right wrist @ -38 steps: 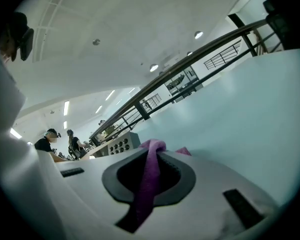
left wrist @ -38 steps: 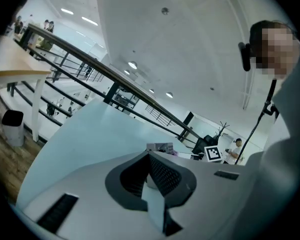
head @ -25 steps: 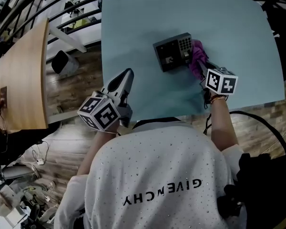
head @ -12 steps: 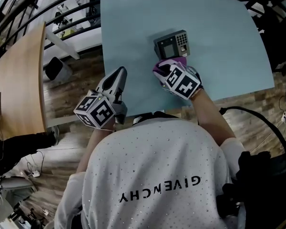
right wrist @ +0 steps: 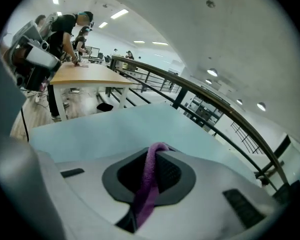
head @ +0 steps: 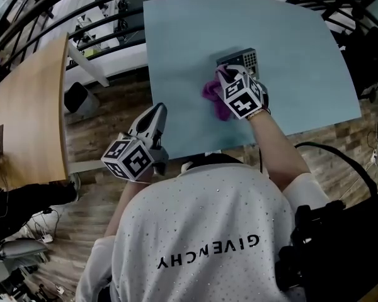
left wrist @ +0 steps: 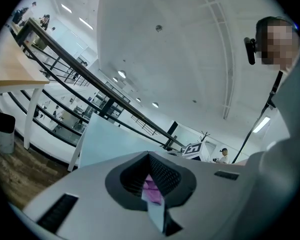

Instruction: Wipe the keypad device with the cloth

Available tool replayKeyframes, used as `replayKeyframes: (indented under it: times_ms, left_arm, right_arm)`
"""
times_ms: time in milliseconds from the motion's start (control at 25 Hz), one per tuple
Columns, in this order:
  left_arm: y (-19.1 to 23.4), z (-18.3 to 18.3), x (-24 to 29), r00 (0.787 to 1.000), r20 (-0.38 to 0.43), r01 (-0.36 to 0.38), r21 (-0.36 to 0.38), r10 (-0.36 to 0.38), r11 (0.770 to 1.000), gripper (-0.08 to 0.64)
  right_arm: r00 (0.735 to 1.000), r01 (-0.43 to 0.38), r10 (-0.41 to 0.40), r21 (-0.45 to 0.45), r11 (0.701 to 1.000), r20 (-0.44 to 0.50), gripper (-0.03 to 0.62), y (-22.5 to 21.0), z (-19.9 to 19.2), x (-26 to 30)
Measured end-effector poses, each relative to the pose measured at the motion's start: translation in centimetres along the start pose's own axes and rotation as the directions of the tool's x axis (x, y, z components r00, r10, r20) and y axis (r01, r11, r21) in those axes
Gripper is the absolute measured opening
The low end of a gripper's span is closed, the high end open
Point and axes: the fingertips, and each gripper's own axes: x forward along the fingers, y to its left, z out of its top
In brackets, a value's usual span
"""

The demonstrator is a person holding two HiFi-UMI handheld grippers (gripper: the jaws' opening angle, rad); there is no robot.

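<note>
- Two grippers show in the head view. The right gripper (head: pixel 232 80) sits over the keypad device (head: pixel 247 58), which lies about mid-tabletop, well in from every edge of the table (head: pixel 302 55). The purple cloth (head: pixel 213 96) hangs out of it toward the near edge. The left gripper (head: pixel 155 111) hovers by the near left corner, well apart from both.
- Left gripper view: its jaws are pressed together on nothing. Only a distant sliver of cloth (left wrist: pixel 152 188) shows through the slit.
- Right gripper view: the jaws are clamped on a strand of cloth (right wrist: pixel 149 181) that loops up over them.
- Handling, as I judge it: the cloth is soft, limp and light, best pinched at a gathered fold. The device looks rigid and may slide on the smooth tabletop, so steady it by its casing, not its keys.
</note>
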Motion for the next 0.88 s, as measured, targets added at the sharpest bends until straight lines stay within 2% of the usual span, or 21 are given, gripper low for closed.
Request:
replayKeyframes:
  times_ms: [320,640,760,880]
  left_arm:
    - [1.1,-0.1,0.0,1.000,-0.017,0.018,-0.008,-0.019,1.000,0.000]
    - [1.3,-1.0,1.4,0.996,-0.061,0.057,-0.016,-0.058,0.998,0.000]
    - [1.6,-1.1,2.0,0.995,-0.073,0.062,-0.022,-0.063,0.998,0.000]
    - [2.1,-1.3,2.3,0.995,-0.077,0.056,-0.027,-0.058,0.998,0.000]
  right_arm:
    - [0.991,-0.029,0.035,0.046,0.999,-0.127,0.017,3.6,-6.0,0.1]
    - [0.987,-0.058,0.085,0.196,0.979,-0.136,0.017,5.4,-9.6,0.0]
    - [0.982,-0.117,0.156,0.304,0.946,-0.105,0.017,5.7,-9.3,-0.2]
    - [0.980,-0.187,0.197,0.434,0.881,0.023,0.017,5.3,-6.7,-1.0]
